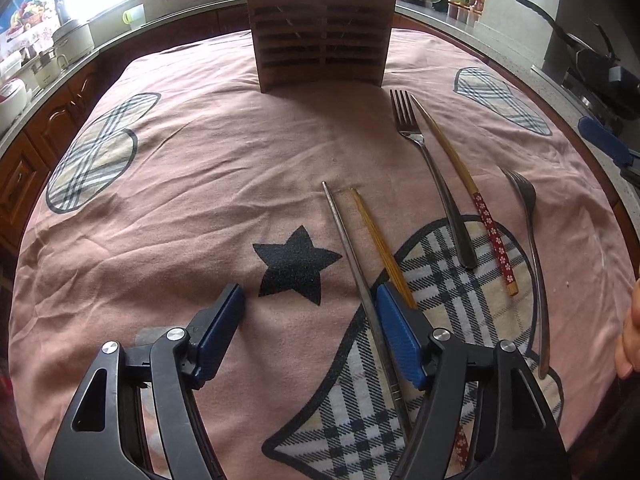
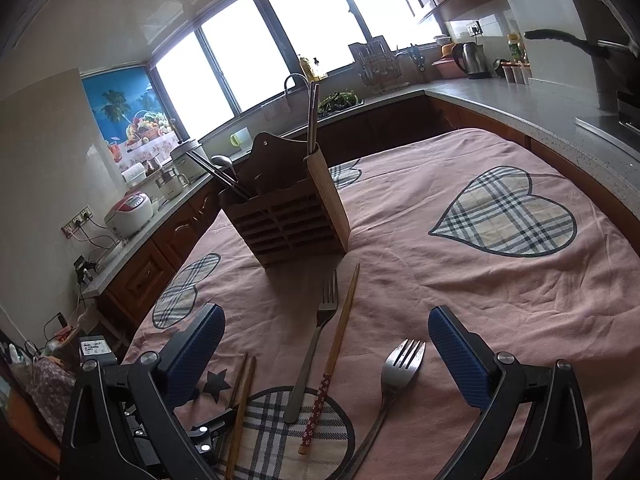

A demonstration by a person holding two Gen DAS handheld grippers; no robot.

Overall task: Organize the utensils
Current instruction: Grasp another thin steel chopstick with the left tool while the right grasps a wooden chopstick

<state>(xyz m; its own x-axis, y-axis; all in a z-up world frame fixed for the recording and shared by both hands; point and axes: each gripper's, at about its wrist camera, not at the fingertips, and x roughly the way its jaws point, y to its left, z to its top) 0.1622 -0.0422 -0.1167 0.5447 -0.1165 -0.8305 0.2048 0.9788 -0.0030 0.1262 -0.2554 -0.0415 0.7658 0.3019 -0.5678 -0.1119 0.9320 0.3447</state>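
Observation:
A wooden slatted utensil holder stands at the far middle of the pink cloth; it also shows in the right wrist view with chopsticks and a spoon in it. On the cloth lie a metal chopstick, a plain wooden chopstick, a fork, a chopstick with a red flowered end and a second fork. My left gripper is open and empty, its right finger over the two left chopsticks. My right gripper is open and empty above the forks.
The table's pink cloth has plaid hearts and a black star. Kitchen counters surround the table, with a kettle, a rice cooker, pots and a pan. My right gripper's finger shows at the left view's right edge.

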